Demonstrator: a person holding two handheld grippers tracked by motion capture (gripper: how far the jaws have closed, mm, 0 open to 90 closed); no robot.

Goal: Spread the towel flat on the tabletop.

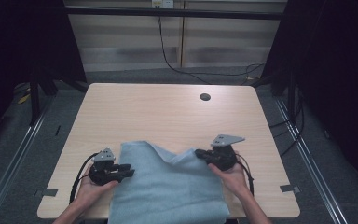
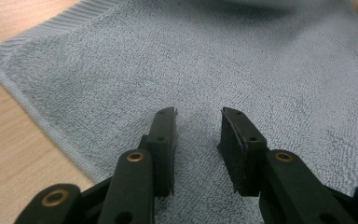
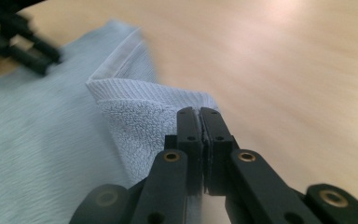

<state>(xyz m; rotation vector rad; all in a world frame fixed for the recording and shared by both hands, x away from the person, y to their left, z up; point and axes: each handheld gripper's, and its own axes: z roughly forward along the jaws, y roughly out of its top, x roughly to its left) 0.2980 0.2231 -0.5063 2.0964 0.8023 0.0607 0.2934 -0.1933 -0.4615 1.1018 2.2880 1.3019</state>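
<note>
Tabletop of pale wood-grain laminate [image 1: 168, 107], rectangular with rounded corners, carries everything here, and the other things are placed against it. On its near half, reaching the near edge between the person's two forearms, lies a light blue terry-cloth towel [image 1: 168, 186] with a ribbed hem band. Most of it lies flat, but its far right corner is lifted and turned inward, so the far edge shows a peak and a dip instead of a straight line.

The black two-jaw right gripper [image 1: 200, 153] sits at that raised corner, toward the right side of the tabletop. In the right gripper view its jaws stand pressed together with the towel's ribbed corner [image 3: 140, 100] folded up just beside and against them; a thin edge of cloth seems pinched between the pads, though the seam is too narrow to be sure. The black two-jaw left gripper [image 1: 129, 170] rests over the towel's left edge, toward the tabletop's left side. Its jaws are parted with nothing between them, hovering just above the pile, as the left gripper view shows [image 2: 198, 140].

Folding seems to be the work, and the step in hand looks like the first: taking hold of the far corners. Next, I judge, the left gripper must close on its own corner or edge, so both hands can carry the far hem evenly toward the near edge of the tabletop without the cloth slipping or skewing
</note>
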